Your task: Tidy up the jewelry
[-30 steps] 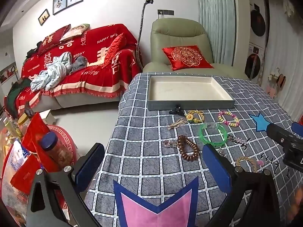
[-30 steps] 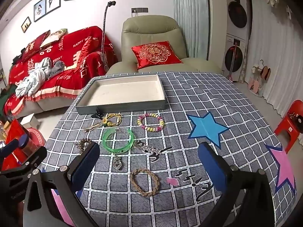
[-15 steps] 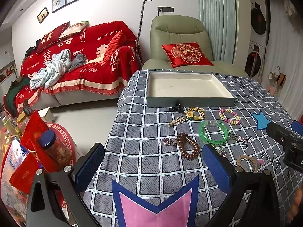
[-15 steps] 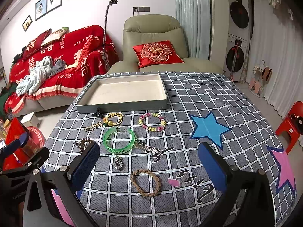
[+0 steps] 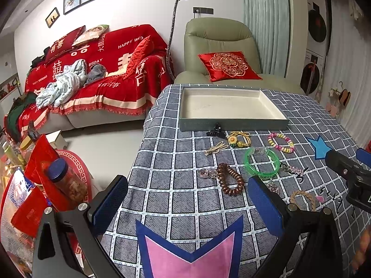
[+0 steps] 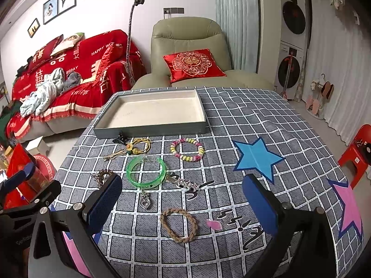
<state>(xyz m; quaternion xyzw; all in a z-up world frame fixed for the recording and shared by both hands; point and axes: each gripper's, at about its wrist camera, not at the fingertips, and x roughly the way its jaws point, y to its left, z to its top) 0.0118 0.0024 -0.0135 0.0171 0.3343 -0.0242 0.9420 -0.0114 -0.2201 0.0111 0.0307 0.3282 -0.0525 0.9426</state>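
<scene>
While nothing has yet been picked up, the left gripper (image 5: 185, 199) is seen in its own view spread wide and empty above the checked tablecloth (image 5: 167, 162), with the brown coil bracelet (image 5: 229, 180) just ahead between its fingers. The empty tray (image 5: 231, 125) lies beyond the jewelry, and a black claw clip (image 5: 216, 132) rests against its front wall. The step is judged to be a first pick; it would be done best if the coil were straddled squarely and lifted clear of the small charm (image 5: 205, 173) touching it.

From the right-hand view, the right gripper (image 6: 183, 208) is likewise shown wide open and holding nothing, poised over the braided loop (image 6: 179, 225). A heart pendant (image 6: 145, 202) below the green bangle (image 6: 146, 171) and a star clip (image 6: 185, 183) are plainly shown here, whereas they are partly hidden in the left view. The coil is mostly hidden here behind a finger.
</scene>
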